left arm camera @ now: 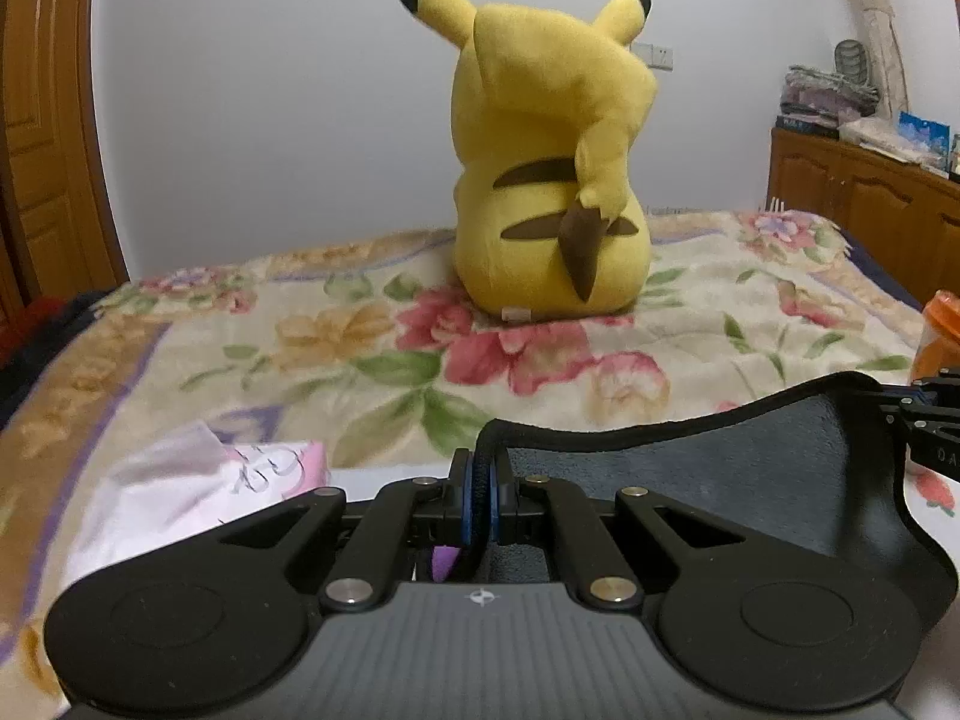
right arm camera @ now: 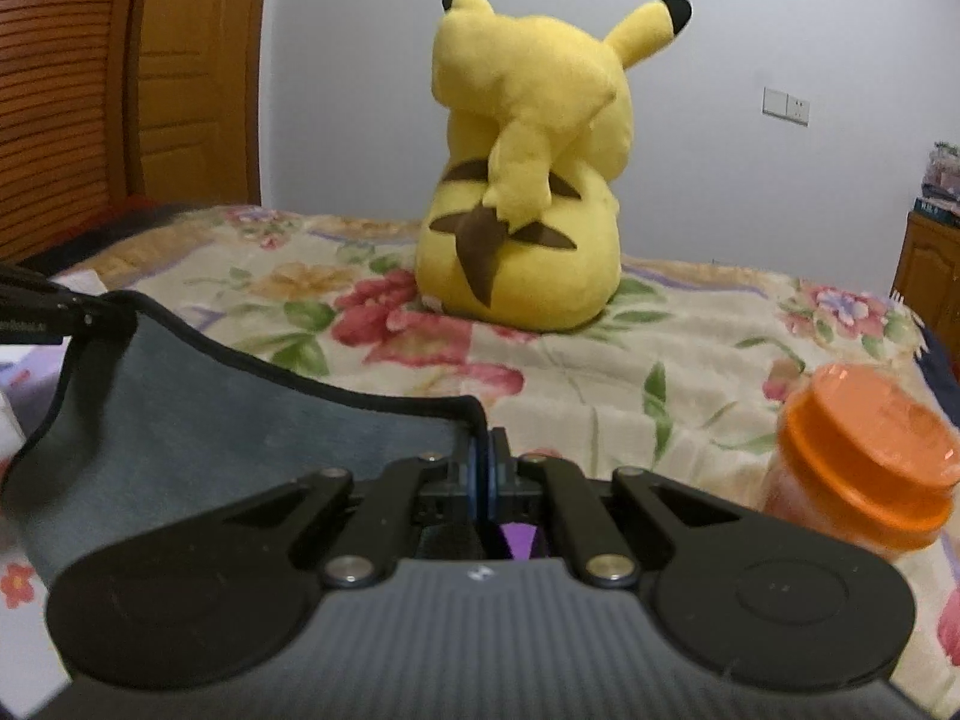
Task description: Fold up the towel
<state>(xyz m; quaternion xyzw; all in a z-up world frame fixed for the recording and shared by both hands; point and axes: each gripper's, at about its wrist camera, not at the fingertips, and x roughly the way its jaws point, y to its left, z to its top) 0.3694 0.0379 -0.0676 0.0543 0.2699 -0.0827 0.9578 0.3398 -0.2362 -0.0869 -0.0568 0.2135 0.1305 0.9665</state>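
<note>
A grey towel (left arm camera: 732, 474) with a black hem hangs stretched between my two grippers, lifted above the bed. My left gripper (left arm camera: 482, 474) is shut on its left corner. My right gripper (right arm camera: 483, 456) is shut on its right corner; it also shows at the right edge of the left wrist view (left arm camera: 918, 420). In the right wrist view the towel (right arm camera: 198, 420) sags to the left toward my left gripper (right arm camera: 36, 312). The towel's lower part is hidden behind the gripper bodies.
A big yellow plush toy (left arm camera: 552, 168) sits on the floral blanket (left arm camera: 360, 348) ahead. An orange-lidded jar (right arm camera: 864, 456) stands at the right. A pink tissue pack (left arm camera: 198, 480) lies at the left. Wooden door left, cabinet (left arm camera: 870, 210) right.
</note>
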